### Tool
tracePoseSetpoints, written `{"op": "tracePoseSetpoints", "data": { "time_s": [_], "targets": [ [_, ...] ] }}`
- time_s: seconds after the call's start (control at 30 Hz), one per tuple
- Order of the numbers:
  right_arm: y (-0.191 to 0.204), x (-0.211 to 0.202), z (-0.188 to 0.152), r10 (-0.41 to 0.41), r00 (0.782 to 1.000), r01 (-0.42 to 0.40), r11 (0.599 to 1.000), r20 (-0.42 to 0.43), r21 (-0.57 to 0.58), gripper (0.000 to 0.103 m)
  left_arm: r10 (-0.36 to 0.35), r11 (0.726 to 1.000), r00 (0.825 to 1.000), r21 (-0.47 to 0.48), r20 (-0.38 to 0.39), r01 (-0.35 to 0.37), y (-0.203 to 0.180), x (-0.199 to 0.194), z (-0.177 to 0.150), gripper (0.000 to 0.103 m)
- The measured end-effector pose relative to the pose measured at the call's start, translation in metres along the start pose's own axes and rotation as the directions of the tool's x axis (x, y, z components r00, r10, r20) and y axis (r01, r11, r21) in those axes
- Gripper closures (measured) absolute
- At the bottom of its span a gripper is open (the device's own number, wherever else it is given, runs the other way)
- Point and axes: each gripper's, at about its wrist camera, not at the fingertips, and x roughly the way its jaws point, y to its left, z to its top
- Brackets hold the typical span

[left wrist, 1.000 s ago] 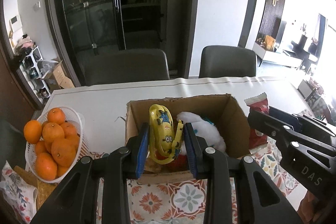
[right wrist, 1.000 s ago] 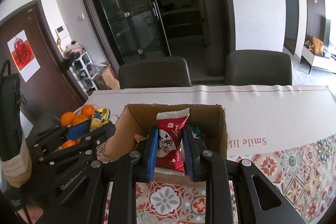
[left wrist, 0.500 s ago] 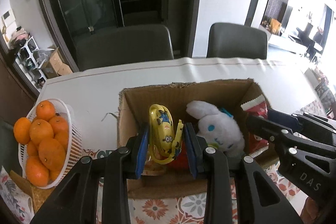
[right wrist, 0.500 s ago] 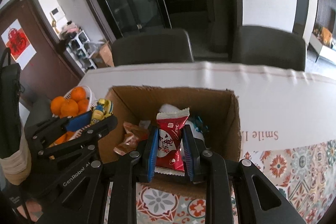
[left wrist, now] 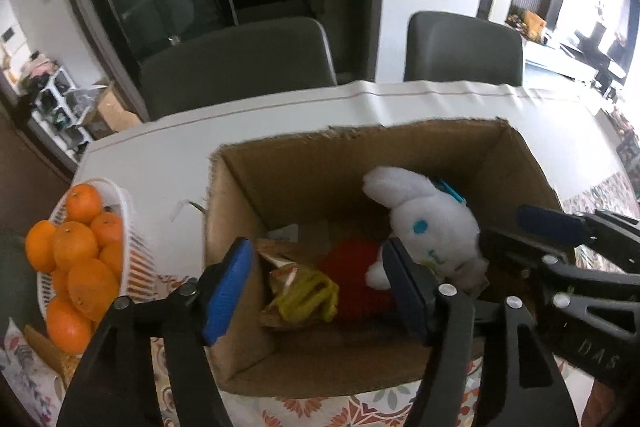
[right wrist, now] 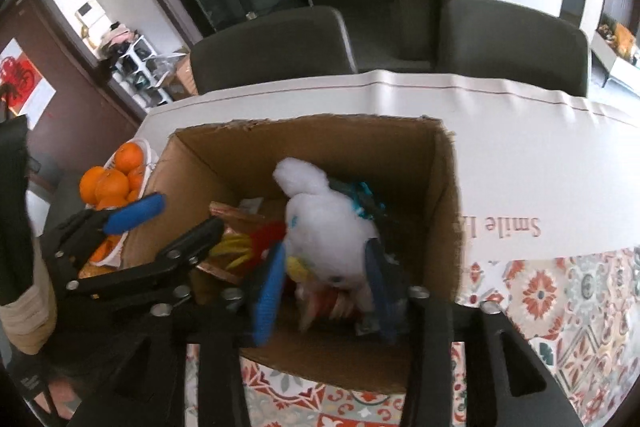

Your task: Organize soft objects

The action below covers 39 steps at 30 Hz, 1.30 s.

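Both grippers, left (left wrist: 316, 287) and right (right wrist: 326, 291), hang jaws apart, just opened, over the brown cardboard box (left wrist: 400, 147); yellow toy (left wrist: 308, 293) and red packet (right wrist: 328, 303) lie released inside. Next: withdraw upward.

Your right tongs (right wrist: 326, 291) blur at the tips, hiding the red packet (right wrist: 332, 303) under the white plush (right wrist: 328, 227). The basket (left wrist: 120, 211) of oranges runs off the left edge.
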Motion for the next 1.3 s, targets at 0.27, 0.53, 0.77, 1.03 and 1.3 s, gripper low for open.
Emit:
{"op": "tracePoseSetpoints", "data": {
  "time_s": [0.27,0.53,0.77,1.03,1.3],
  "targets": [
    [0.002,-0.040,-0.016,-0.102,0.987,0.104,0.995,0.121,-0.011,0.043,0.115,0.989,0.988,-0.102,0.107,-0.104,0.009,-0.063,-0.032,0.016],
    [0.027,-0.110,-0.059,-0.183,0.941,0.208,0.976,0.284,-0.059,0.025,0.170,0.977,0.958,-0.166,0.232,-0.134,0.008,-0.140,-0.085,0.000],
    [0.046,-0.181,-0.121,-0.221,0.881,0.253,0.967,0.419,-0.022,0.018,0.194,0.978,0.926,-0.141,0.325,-0.155,0.003,-0.203,-0.145,0.000],
    [0.078,-0.232,-0.197,-0.216,0.858,0.240,0.971,0.466,0.008,0.018,0.192,0.980,0.898,-0.129,0.395,-0.153,0.013,-0.267,-0.225,0.000],
    [0.118,-0.276,-0.278,-0.229,0.840,0.247,0.968,0.491,0.030,0.018,0.186,0.982,0.875,-0.113,0.446,-0.151,0.021,-0.329,-0.297,0.000]
  ]
}}
